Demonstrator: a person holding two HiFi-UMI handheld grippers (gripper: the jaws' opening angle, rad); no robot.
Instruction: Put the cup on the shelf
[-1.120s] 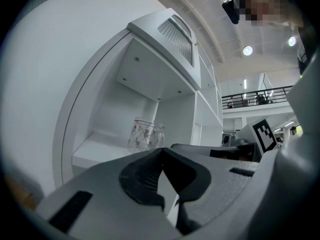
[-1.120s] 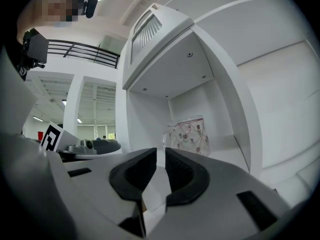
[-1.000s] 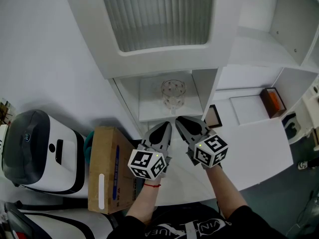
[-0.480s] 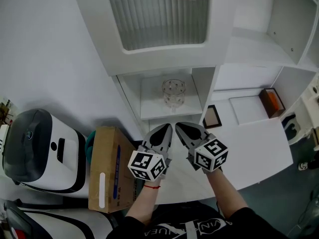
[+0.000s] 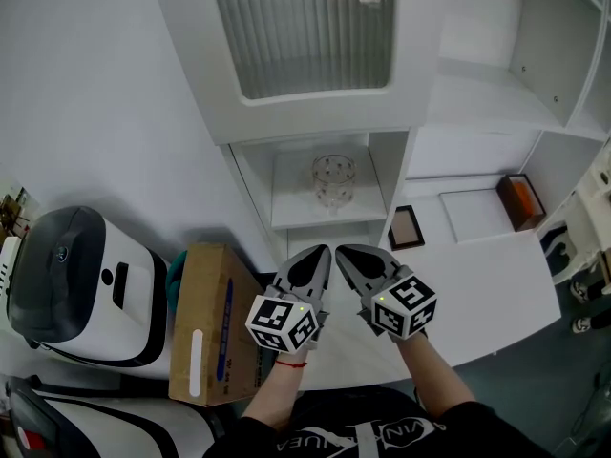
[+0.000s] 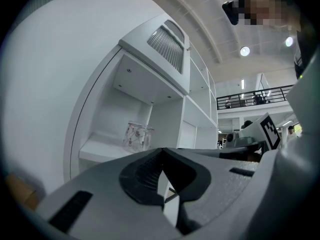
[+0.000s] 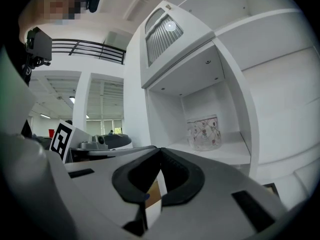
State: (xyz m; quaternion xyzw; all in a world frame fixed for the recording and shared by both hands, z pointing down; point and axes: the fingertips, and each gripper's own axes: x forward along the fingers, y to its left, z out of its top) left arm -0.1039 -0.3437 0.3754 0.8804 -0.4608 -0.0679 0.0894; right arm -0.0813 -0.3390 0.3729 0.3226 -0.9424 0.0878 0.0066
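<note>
A clear glass cup [image 5: 332, 178] with small dots stands upright on the white shelf [image 5: 286, 213] inside an open cabinet niche. It also shows in the left gripper view as the cup [image 6: 136, 136] and in the right gripper view as the cup [image 7: 204, 132]. Both grippers hang side by side in front of and below the shelf, well apart from the cup. My left gripper [image 5: 323, 253] is shut with nothing in it. My right gripper [image 5: 341, 252] is shut and empty too.
A cardboard box [image 5: 212, 322] lies left of the grippers, beside a white and grey appliance [image 5: 81, 289]. On the white counter [image 5: 477, 284] to the right lie a small dark frame [image 5: 408, 227] and an orange box [image 5: 522, 199]. A ribbed-glass cabinet door [image 5: 305, 29] hangs above the niche.
Both grippers have drawn back a little from the shelf, toward the person. The cup has stayed on the shelf.
</note>
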